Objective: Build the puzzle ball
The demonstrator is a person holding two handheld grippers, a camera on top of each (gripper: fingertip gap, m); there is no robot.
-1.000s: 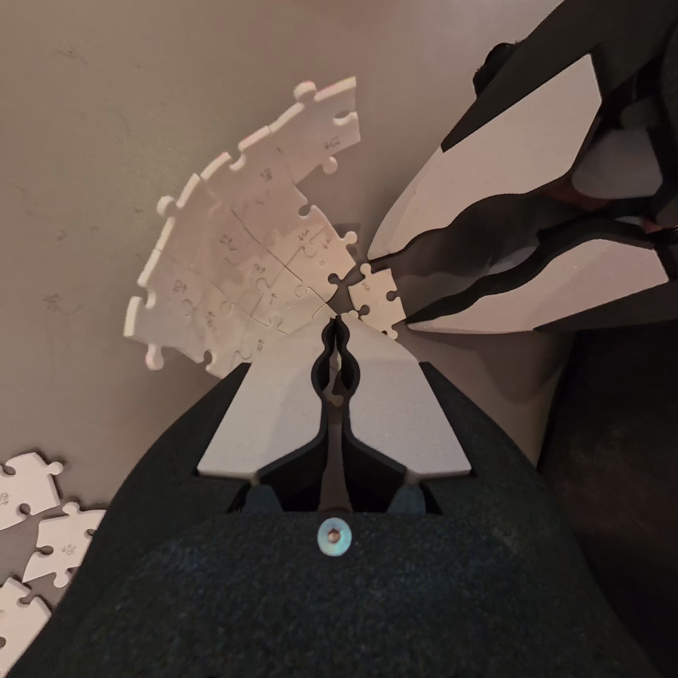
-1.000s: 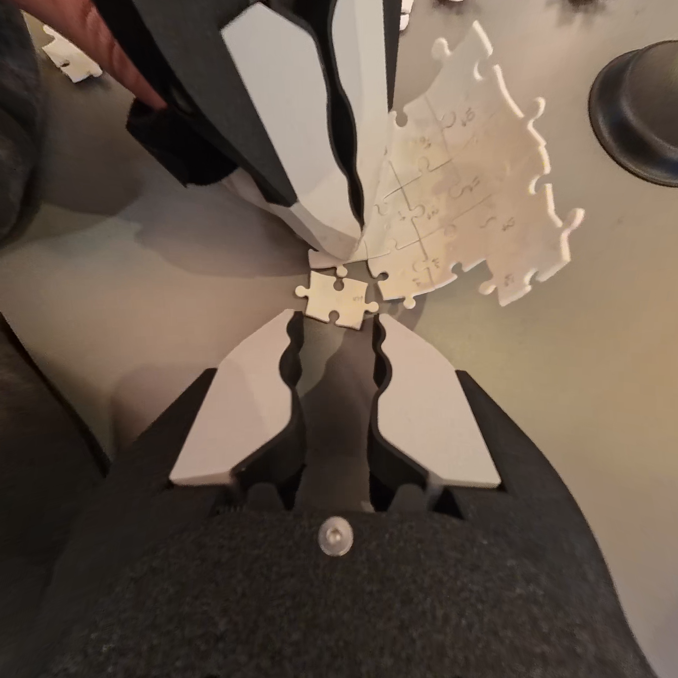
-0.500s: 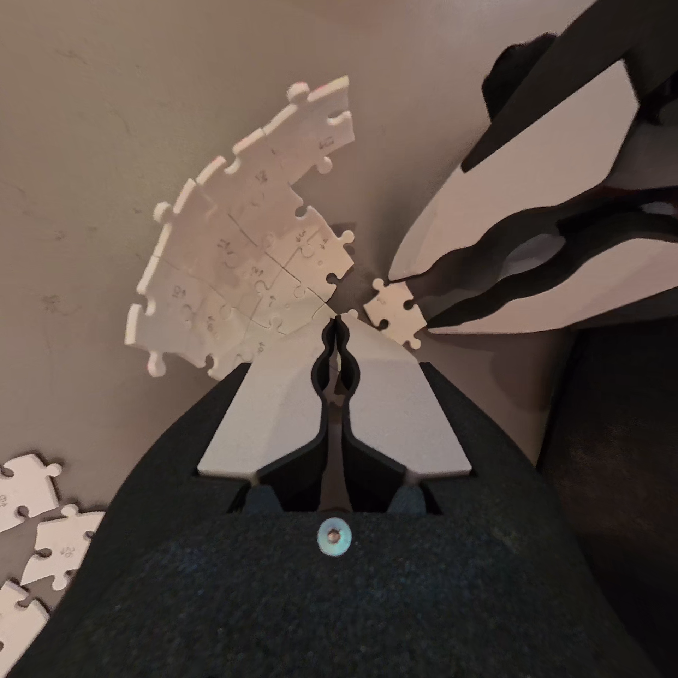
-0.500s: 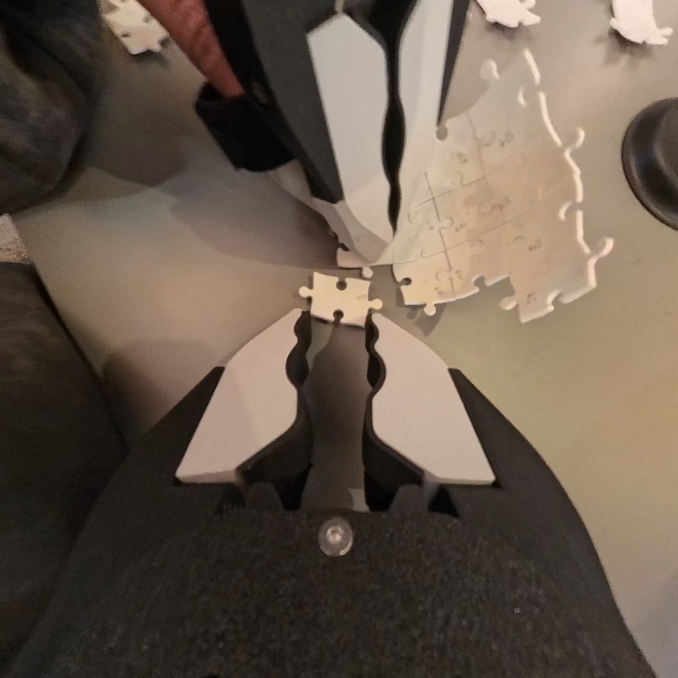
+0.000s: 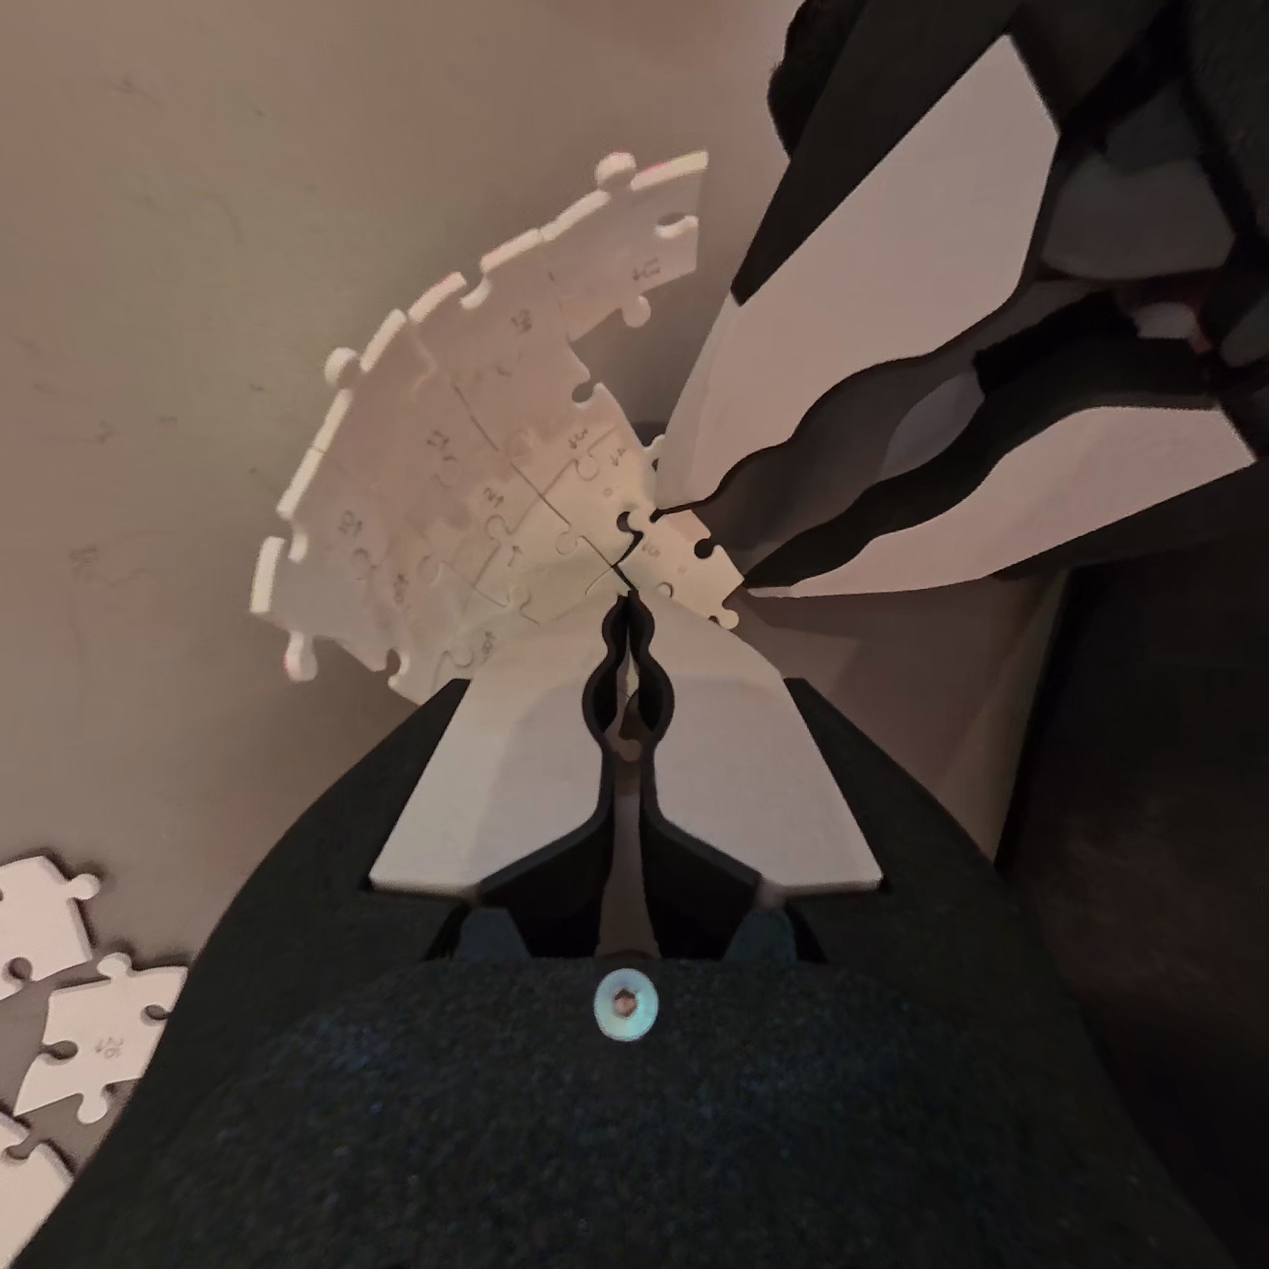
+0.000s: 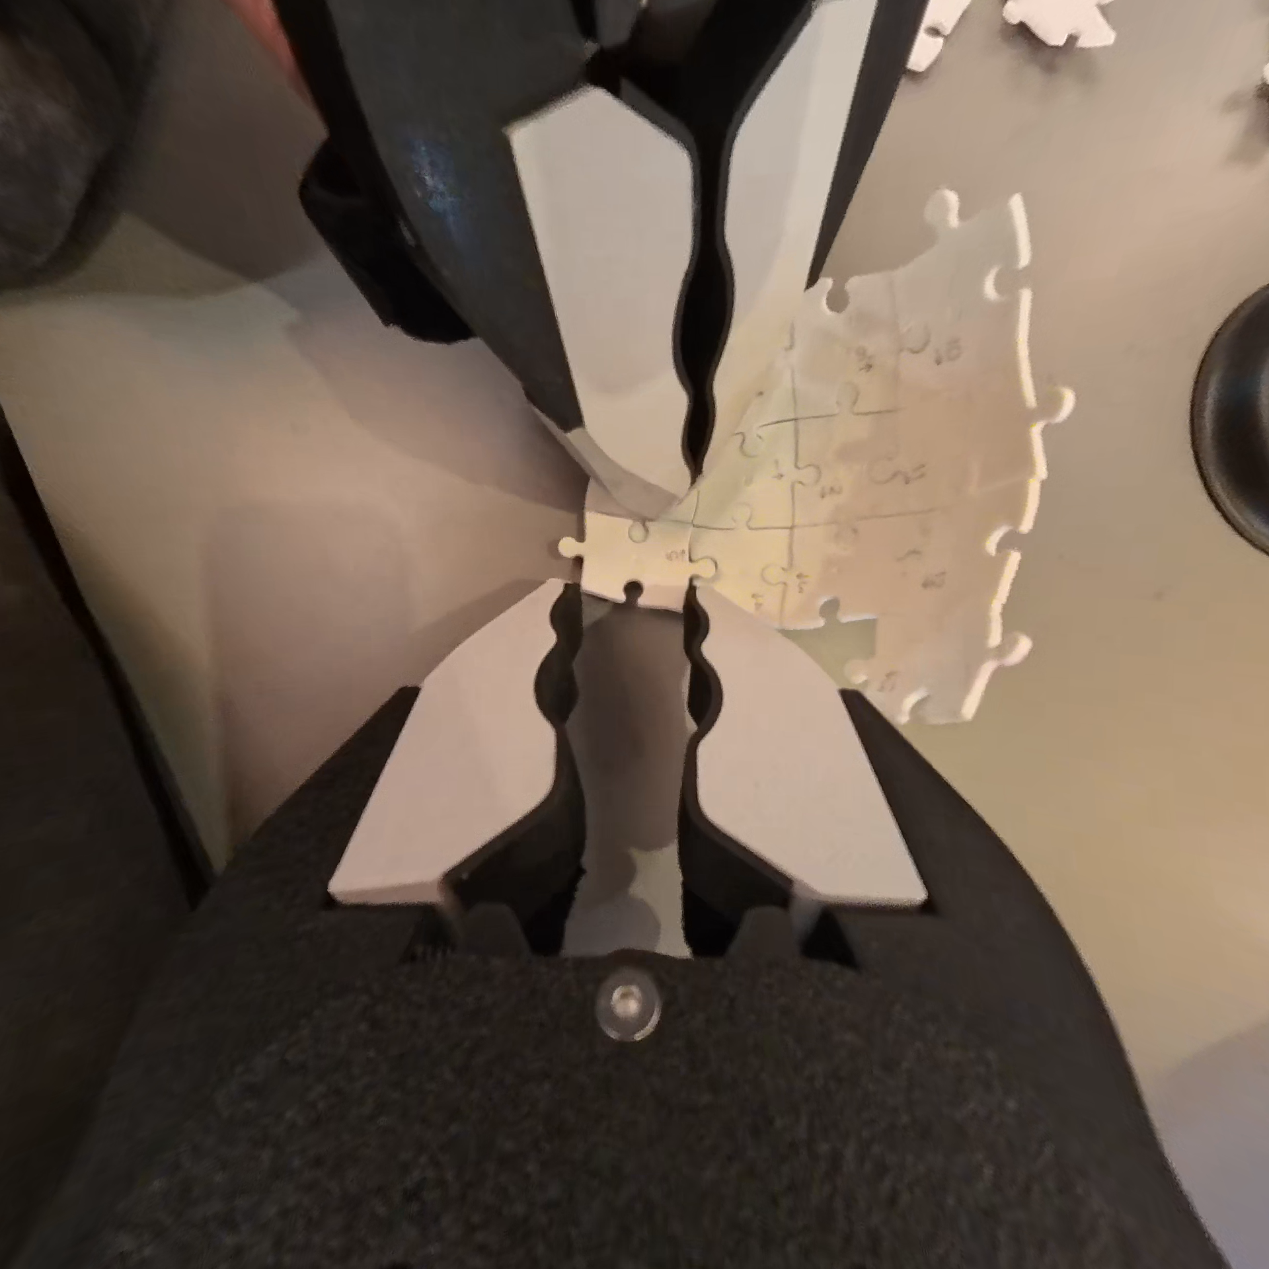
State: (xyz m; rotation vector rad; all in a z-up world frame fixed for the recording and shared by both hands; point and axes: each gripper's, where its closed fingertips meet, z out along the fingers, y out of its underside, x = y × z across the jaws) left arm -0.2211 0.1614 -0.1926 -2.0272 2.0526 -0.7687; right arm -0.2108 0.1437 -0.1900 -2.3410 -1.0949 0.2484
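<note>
- Holding the curved, partly built puzzle ball section (image 5: 474,481) by its near edge, the left claw (image 5: 628,608) is clenched on it, its tips pinched together on the thin white shell.
- The section fans up and away from that grip in the left wrist view, its knobbed outer rim free in the air above the grey desk (image 5: 137,343).
- The right claw (image 6: 632,597) grips a single white puzzle piece (image 6: 635,553) across its width; the jaws stand only as far apart as the piece between them.
- That piece sits tight against the section's inner corner, one knob seated in a socket; whether every edge is fully home cannot be told.
- The two claws meet almost tip to tip, so little room is left around the joint; the far rim of the section (image 6: 961,446) has clear desk (image 6: 1030,893) beyond it.
- Loose puzzle pieces (image 5: 62,975) lie flat on the desk at the lower left of the left wrist view, well apart from the joint; more loose pieces (image 6: 1057,17) show at the top edge of the right wrist view.
- A dark round object (image 6: 1236,412) sits on the desk near the section's outer rim, cut off by the frame.
</note>
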